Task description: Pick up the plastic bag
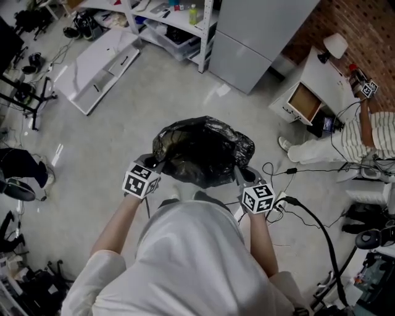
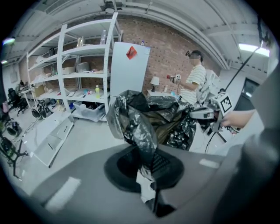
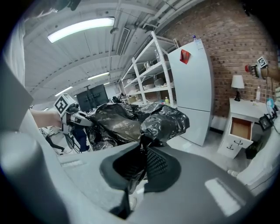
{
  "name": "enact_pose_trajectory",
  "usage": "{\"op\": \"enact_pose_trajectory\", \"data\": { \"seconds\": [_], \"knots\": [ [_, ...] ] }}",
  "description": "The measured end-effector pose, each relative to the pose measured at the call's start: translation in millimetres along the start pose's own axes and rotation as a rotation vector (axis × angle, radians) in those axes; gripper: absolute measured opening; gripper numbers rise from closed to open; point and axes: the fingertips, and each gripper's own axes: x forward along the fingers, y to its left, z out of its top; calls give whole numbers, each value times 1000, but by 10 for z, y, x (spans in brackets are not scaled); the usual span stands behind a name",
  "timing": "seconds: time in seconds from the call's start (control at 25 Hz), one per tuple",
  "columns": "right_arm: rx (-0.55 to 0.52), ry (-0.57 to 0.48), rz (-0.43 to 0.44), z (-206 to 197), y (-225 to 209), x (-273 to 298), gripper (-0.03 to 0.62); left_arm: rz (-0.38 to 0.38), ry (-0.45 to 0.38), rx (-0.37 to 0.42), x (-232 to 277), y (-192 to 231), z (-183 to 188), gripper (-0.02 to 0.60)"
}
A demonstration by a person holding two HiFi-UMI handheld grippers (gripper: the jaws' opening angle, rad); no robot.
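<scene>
A black plastic bag (image 1: 203, 151) hangs open-mouthed above the grey floor, stretched between my two grippers. My left gripper (image 1: 155, 168) is shut on the bag's left rim, and in the left gripper view the crinkled black film (image 2: 138, 127) runs down between the closed jaws (image 2: 148, 168). My right gripper (image 1: 242, 179) is shut on the right rim; in the right gripper view the bag (image 3: 131, 120) bunches just above the closed jaws (image 3: 142, 164). Each gripper shows in the other's view: the right one (image 2: 205, 114) and the left one (image 3: 72, 116).
A white fridge (image 1: 259, 37) and white shelving (image 1: 170, 18) stand ahead. A flat white panel (image 1: 102, 65) lies on the floor at left. At right a person in a striped shirt (image 1: 370, 139) sits by a white cabinet (image 1: 308, 92). Cables (image 1: 308, 216) trail on the floor at right.
</scene>
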Motion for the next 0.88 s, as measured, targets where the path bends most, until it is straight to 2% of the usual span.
{"op": "enact_pose_trajectory", "data": {
  "seconds": [0.2,0.44,0.6,0.88],
  "knots": [
    [5,-21,-59,-24,257,-148,5,-32,-9,24,-276,41,-73,5],
    [-21,-4,-111,-213,656,-258,5,-76,9,50,-477,54,-388,5],
    [-38,-2,-126,-263,726,-307,5,-48,-39,78,-537,61,-359,6],
    [-18,-46,-120,-147,750,-482,5,-37,-46,67,-608,-44,-249,6]
  ]
}}
